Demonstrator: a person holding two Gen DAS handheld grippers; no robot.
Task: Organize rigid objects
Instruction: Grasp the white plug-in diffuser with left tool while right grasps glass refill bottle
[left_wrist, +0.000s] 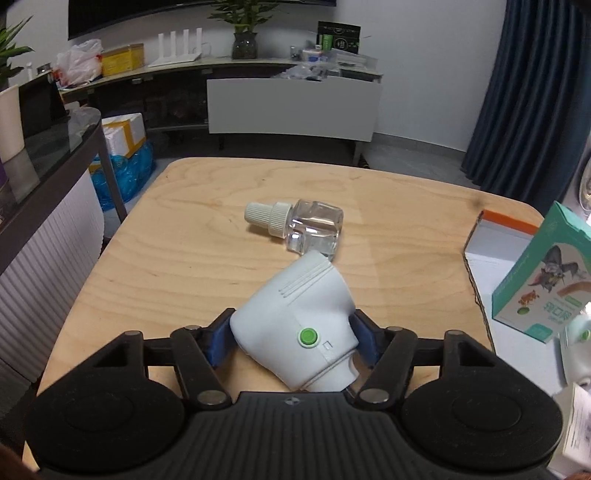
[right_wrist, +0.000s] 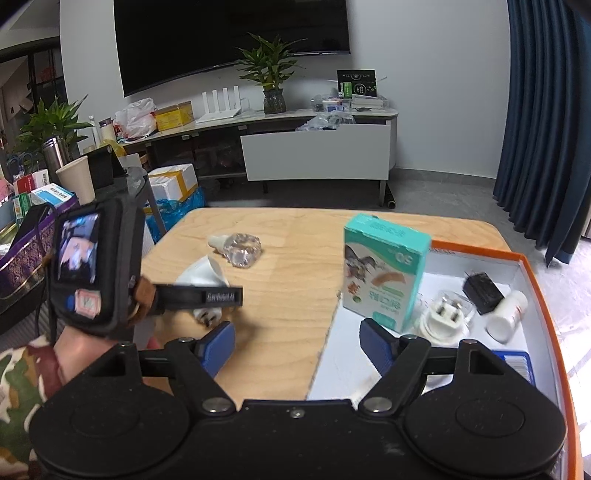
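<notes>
My left gripper (left_wrist: 293, 341) is clamped on the white plug-in heater unit (left_wrist: 299, 325), its blue pads pressing both flanks, low over the wooden table (left_wrist: 177, 258). The clear refill bottle (left_wrist: 295, 227) lies on its side at twelve o'clock, just beyond the unit. My right gripper (right_wrist: 297, 341) stands with fingers apart, holding nothing, over the edge of the orange-rimmed box (right_wrist: 532, 273) at three o'clock. Step in hand: carrying the unit. Judged next: swing it boxward, past the upright teal carton (right_wrist: 384, 273).

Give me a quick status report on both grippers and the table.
Left gripper shut on white plug-in heater. Right gripper open, empty, at box edge. Clear refill bottle lying on table. Nothing blocking.
</notes>
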